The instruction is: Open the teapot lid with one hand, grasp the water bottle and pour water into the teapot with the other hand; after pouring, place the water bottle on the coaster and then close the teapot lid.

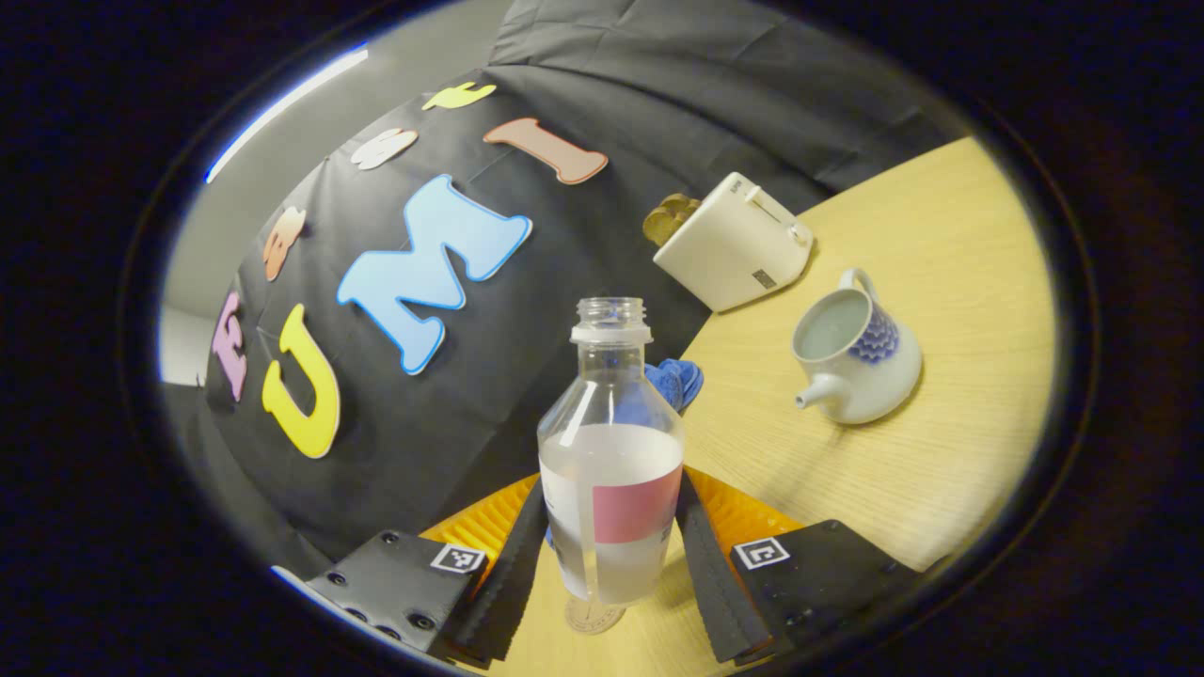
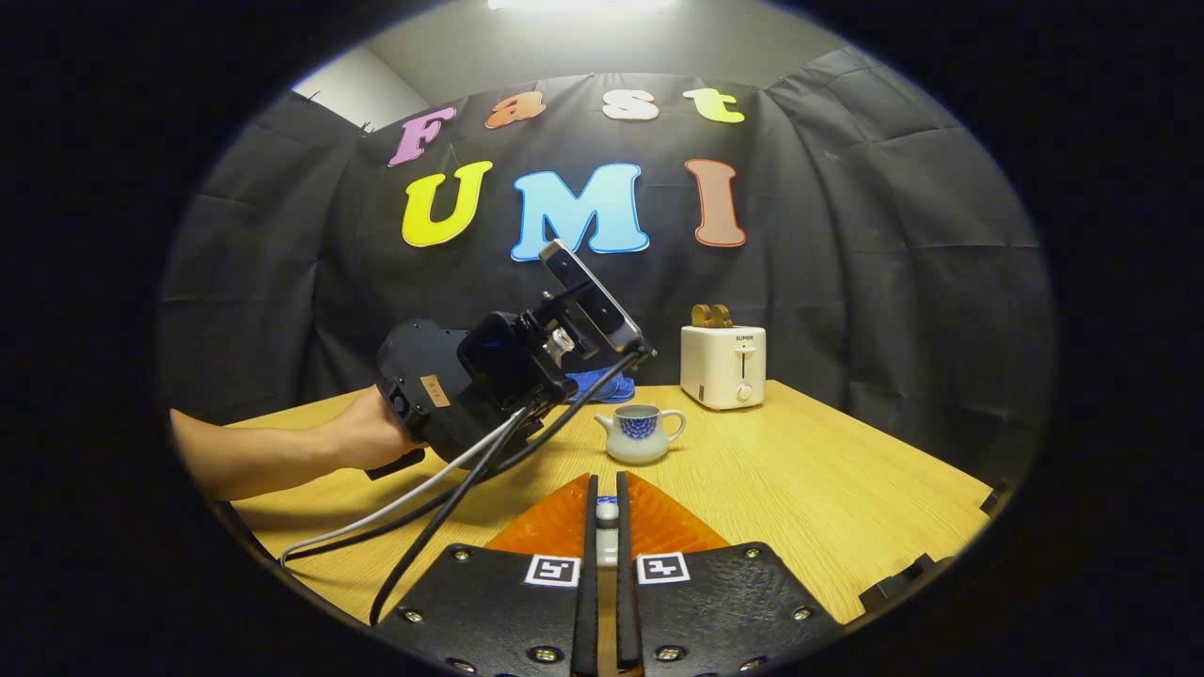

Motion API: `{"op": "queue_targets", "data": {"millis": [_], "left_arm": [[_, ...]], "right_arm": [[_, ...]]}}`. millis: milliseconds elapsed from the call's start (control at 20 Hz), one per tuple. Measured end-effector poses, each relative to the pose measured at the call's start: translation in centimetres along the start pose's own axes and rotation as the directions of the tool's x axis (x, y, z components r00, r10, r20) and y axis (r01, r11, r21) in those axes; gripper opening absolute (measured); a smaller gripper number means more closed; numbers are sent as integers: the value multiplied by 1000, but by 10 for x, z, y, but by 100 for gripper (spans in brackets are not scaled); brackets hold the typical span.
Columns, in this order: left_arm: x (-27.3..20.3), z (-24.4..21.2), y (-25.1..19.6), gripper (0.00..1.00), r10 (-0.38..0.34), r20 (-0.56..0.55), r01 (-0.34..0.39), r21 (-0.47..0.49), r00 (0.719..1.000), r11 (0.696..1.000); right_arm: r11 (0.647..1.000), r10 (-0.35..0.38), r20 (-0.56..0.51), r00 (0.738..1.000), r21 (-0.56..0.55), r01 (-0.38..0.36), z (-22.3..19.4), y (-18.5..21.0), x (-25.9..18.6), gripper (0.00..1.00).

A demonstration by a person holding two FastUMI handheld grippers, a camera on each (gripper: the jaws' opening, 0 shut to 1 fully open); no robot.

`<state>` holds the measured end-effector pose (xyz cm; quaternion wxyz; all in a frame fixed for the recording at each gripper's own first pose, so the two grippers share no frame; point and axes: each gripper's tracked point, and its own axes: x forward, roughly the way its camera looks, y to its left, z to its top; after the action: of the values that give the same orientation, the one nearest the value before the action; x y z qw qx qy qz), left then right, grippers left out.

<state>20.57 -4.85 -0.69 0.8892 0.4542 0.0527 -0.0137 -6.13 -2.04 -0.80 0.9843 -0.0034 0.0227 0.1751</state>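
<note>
Your left tongs [image 1: 611, 555] clamp the water bottle [image 1: 611, 470]; your right tongs [image 2: 607, 527] pinch the teapot lid [image 2: 608, 512] above the bench [image 2: 847, 489].

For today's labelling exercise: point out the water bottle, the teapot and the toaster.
water bottle [image 1: 609, 470]: left gripper view, its clear body.
teapot [image 1: 870, 371]: left gripper view, its white belly.
toaster [image 2: 722, 365]: right gripper view, its front face.

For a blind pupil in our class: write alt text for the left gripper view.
The left gripper grips an uncapped, part-filled water bottle between its fingers, tilted above a wooden table. Beyond stand a lidless white teapot and a white toaster; a round coaster lies under the bottle.
</note>
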Motion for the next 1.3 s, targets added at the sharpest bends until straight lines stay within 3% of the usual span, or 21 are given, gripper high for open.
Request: {"op": "queue_targets", "data": {"millis": [50,200,350,650,1300], "left_arm": [[2,0,-5,87,0,-17,2,84,1000,996],[5,7,-18,87,-21,-20,24,182,1000,983],[12,6,-25,87,-17,-50,32,324,999,946],[16,9,-41,87,-37,-61,61,445,997,893],[24,18,-36,87,-14,-71,60,701,997,711]], "right_arm": [[1000,6,4,1000,4,-6,0,0,0,7],[1000,-4,8,1000,6,3,0,-5,-2,8],[1000,-6,-4,1000,10,6,-2,-7,-2,7],[1000,-8,0,1000,17,8,-3,-10,-2,7],[1000,-5,1,1000,8,5,-2,-11,-3,7]]}}
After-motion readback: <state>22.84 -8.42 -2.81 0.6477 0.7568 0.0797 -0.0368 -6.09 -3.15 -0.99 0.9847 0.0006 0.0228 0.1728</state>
